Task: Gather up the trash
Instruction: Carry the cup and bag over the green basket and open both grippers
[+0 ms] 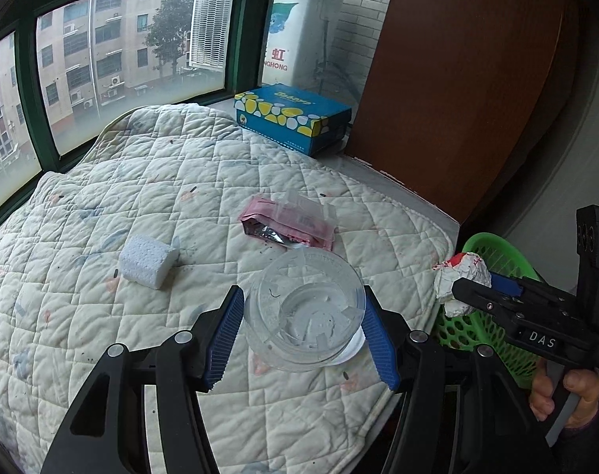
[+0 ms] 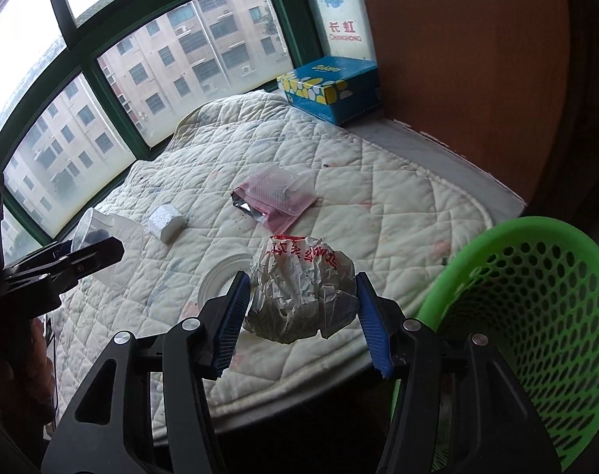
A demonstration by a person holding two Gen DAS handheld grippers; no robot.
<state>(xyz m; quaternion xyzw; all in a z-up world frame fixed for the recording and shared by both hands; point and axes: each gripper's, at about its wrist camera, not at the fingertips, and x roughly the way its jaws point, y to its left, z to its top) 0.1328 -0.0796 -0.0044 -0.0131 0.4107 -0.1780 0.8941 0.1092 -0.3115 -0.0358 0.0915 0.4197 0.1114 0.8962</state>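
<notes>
Over a quilted window seat (image 1: 102, 213), the left gripper (image 1: 303, 335) clamps a clear plastic cup (image 1: 305, 312) while the right gripper (image 2: 299, 316) pinches a crumpled wrapper (image 2: 303, 292) (both apparently bound for the green basket (image 2: 536, 316) at four o'clock).

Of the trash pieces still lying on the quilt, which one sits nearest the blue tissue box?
The pink foil pouch with a clear plastic tray on top. The white foam block and the white round lid lie farther from the tissue box.
</notes>
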